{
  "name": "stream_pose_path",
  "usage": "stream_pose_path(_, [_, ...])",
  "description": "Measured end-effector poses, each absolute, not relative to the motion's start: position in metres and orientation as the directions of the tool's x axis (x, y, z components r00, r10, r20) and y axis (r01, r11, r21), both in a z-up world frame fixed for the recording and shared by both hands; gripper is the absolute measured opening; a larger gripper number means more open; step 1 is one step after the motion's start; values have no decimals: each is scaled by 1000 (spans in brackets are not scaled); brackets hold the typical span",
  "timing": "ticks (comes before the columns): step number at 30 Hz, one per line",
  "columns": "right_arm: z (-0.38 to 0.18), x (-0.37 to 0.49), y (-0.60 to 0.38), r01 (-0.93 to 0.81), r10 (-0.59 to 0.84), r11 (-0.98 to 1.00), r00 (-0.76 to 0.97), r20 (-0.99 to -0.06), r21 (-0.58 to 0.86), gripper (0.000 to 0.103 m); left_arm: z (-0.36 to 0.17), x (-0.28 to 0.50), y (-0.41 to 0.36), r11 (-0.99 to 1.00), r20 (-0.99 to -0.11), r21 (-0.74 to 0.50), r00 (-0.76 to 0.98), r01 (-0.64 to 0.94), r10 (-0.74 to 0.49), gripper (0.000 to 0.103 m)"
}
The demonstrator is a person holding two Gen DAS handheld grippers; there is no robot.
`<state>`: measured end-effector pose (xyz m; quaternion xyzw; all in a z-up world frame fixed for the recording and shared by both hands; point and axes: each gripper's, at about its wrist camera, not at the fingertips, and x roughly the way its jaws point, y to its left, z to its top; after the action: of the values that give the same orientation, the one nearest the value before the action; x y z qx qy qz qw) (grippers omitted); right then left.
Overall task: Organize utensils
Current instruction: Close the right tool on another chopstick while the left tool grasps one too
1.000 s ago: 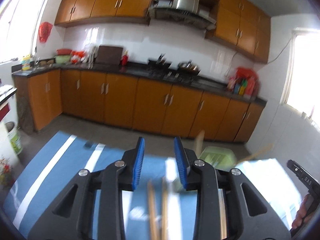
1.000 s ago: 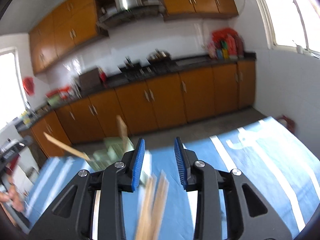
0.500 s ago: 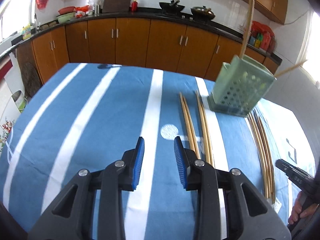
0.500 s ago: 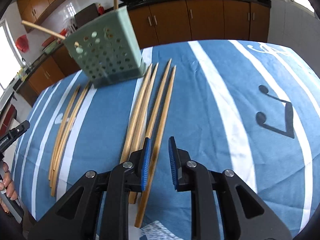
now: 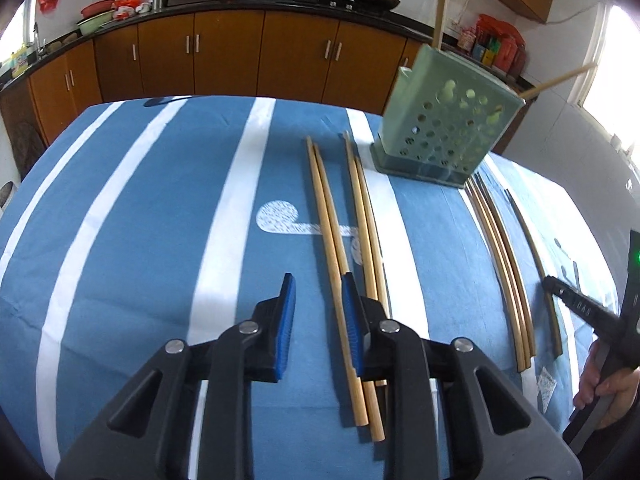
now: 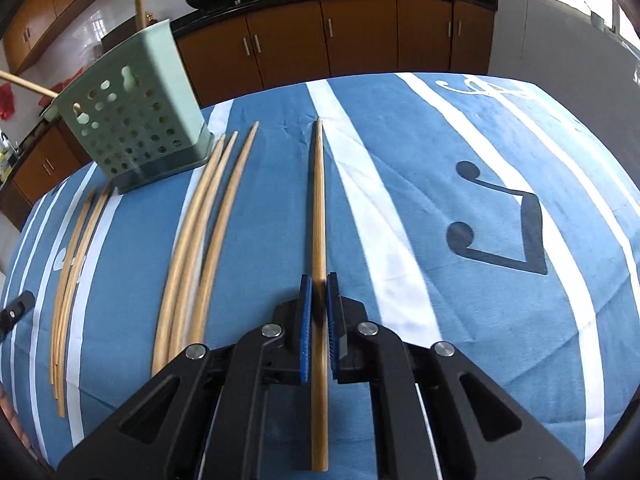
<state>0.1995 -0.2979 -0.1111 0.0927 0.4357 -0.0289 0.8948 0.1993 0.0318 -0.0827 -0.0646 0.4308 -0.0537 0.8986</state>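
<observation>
Blue cloth [image 6: 400,140]; chopstick [image 6: 318,200] lengthwise, tip away.

Matt wooden chopsticks [image 6: 319,208], perforated plastic basket [image 6: 136,120], soft cloth tablecloth [image 6: 420,152].

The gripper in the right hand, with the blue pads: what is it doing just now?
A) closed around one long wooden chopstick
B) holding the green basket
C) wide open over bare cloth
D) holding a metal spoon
A: the right gripper has its blue pads pressed on both sides of a single long wooden chopstick that runs forward over the blue striped tablecloth.
</observation>
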Motion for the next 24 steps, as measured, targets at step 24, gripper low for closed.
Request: stream_pose_path(24, [-110,204,-291,83,18,992,633,-774,91,8,-105,227,31,999,-796,-47,604,8,-42,8])
